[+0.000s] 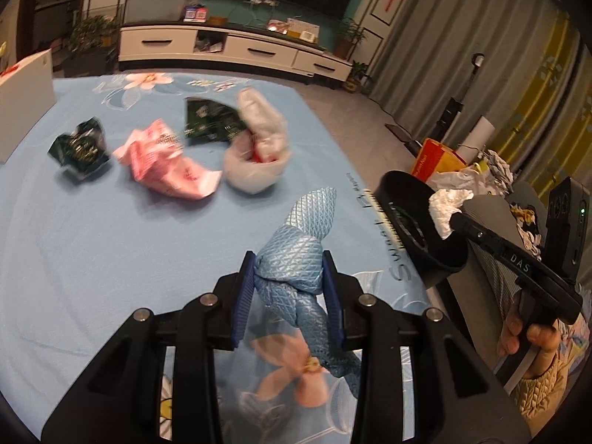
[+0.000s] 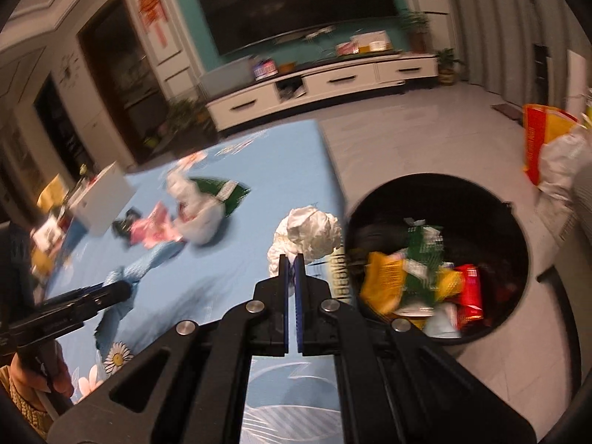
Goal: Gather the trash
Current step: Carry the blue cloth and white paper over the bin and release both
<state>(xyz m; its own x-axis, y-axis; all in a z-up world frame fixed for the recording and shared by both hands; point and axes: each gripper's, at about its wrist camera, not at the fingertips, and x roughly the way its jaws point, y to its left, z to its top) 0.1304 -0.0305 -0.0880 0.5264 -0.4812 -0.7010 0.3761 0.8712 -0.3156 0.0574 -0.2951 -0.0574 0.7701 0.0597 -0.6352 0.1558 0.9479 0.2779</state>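
Note:
In the left wrist view my left gripper point(image 1: 290, 277) is shut on a knotted light-blue mesh wrapper point(image 1: 296, 255), lifted over the blue flowered tablecloth point(image 1: 92, 240). Further back lie a dark wrapper point(image 1: 79, 150), a pink wrapper point(image 1: 166, 159), a green wrapper point(image 1: 211, 120) and a white plastic bag point(image 1: 259, 140). My right gripper point(image 2: 292, 259) is shut on a crumpled white paper point(image 2: 310, 231) at the table's right edge, next to the black trash bin point(image 2: 425, 177), which holds several wrappers. The same bin point(image 1: 392, 192) and paper point(image 1: 447, 207) show at the right of the left wrist view.
A white box point(image 1: 22, 103) stands at the table's left edge. Beyond the bin sit a red-and-yellow bag point(image 2: 544, 137) and a pale plastic bag point(image 2: 558, 162). A white TV cabinet point(image 1: 229, 48) lines the far wall across grey floor tiles point(image 2: 425, 140).

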